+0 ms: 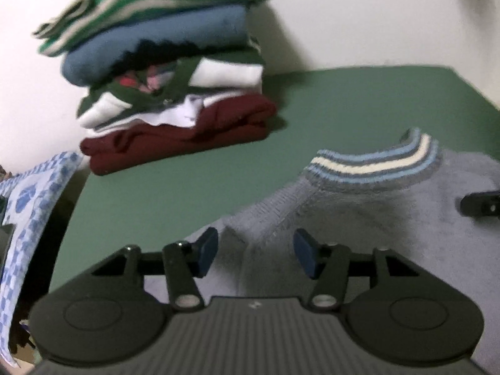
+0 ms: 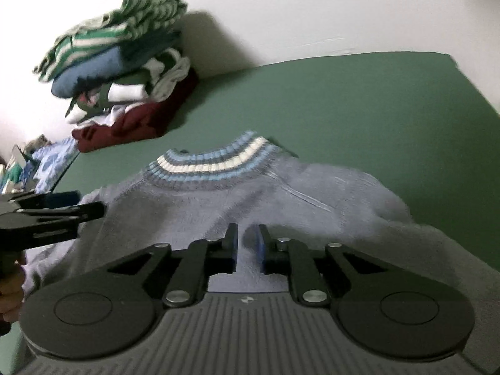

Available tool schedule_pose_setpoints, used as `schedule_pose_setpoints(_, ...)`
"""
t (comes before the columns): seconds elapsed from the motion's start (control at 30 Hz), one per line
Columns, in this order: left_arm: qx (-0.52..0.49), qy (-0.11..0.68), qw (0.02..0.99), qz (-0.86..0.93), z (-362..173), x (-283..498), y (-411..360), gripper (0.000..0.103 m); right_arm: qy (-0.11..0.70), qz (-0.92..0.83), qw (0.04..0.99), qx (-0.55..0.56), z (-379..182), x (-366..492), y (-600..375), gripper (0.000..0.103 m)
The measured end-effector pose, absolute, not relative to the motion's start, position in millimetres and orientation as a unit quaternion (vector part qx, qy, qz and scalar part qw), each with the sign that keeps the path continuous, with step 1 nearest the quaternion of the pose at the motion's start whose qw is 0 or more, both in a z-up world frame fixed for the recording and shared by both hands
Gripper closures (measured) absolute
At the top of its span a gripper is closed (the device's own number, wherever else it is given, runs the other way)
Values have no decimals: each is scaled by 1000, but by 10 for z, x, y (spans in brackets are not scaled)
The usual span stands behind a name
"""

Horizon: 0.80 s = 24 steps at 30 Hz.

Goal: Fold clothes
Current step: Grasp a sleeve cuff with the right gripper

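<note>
1. Work surface: a flat green tabletop [image 2: 359, 100] extends ahead of both grippers to a plain pale wall [image 2: 312, 6]. Its far edge meets the wall; a right-hand corner shows far ahead and right of the right gripper.
2. Task item: a grey knit sweater [image 2: 218, 200] lies spread on the tabletop directly under and ahead of both grippers. Its striped collar [image 2: 212, 165], banded blue and cream, lies beyond the fingertips, toward the wall.
3. Left gripper [image 1: 256, 250]: the jaws stand spread, with a raised ridge of the sweater between the blue pads [image 1: 304, 254]. Pad contact with the cloth cannot be confirmed.
4. Right gripper [image 2: 247, 243]: the jaws are drawn nearly together over the sweater body, with a narrow gap remaining. Whether cloth is pinched in that gap cannot be told.
5. Relative position: in the right wrist view the left gripper enters from the left, low over the sweater's shoulder area. In the left wrist view a black fingertip of the right gripper shows at the right edge.
6. Surrounding items: a stack of folded clothes [image 1: 175, 72] stands ahead and left of both grippers, against the wall. A dark red garment [image 1: 175, 137] forms its base and a green-striped garment [image 1: 156, 3] its top.
7. Off-table item: a blue-and-white patterned cloth [image 1: 28, 206] hangs at the table's left edge.
8. Obstruction: no item lies between the grippers and the collar.
</note>
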<state>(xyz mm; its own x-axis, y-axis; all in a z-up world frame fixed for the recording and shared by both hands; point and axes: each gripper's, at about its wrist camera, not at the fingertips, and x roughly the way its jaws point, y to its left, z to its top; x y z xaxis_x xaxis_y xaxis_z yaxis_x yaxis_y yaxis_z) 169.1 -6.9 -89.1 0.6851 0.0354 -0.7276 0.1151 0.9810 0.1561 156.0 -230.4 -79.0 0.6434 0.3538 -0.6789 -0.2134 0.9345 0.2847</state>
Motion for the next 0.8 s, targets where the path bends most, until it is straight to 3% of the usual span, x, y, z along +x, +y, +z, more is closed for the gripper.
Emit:
schedule_pose_setpoints(0.1, 94, 388, 917, -9, -942, 1778, -15, 36, 376, 129, 912, 102, -824, 1696, -2477, 95)
schedule_pose_setpoints(0.17, 96, 380, 920, 1, -964, 1829, 44, 21, 365, 101, 918, 114, -855, 1794, -2651, 103)
schedule_pose_setpoints(0.27, 86, 372, 924, 9, -1004, 1898, 119, 11, 359, 68, 922, 126, -920, 1943, -2875, 103)
schedule_pose_setpoints(0.37, 75, 367, 927, 9, -1030, 1915, 125, 12, 361, 61, 921, 131, -909, 2020, -2925, 103)
schedule_pose_setpoints(0.4, 74, 366, 928, 8, -1031, 1909, 115, 14, 358, 61, 922, 132, -880, 2004, -2907, 95)
schedule_pose_setpoints(0.53, 57, 373, 926, -9, -963, 1851, 83, 36, 343, 112, 920, 153, -747, 1816, -2739, 86)
schedule_pose_setpoints(0.7, 58, 369, 927, -27, -851, 1738, -27, 31, 373, 113, 908, 152, -821, 1625, -2593, 85)
schedule_pose_setpoints(0.73, 63, 369, 927, -28, -832, 1717, -45, 31, 378, 91, 908, 157, -827, 1606, -2645, 94)
schedule_pose_setpoints(0.8, 66, 368, 927, -34, -771, 1652, -49, 30, 381, 56, 906, 173, -802, 1538, -2763, 85)
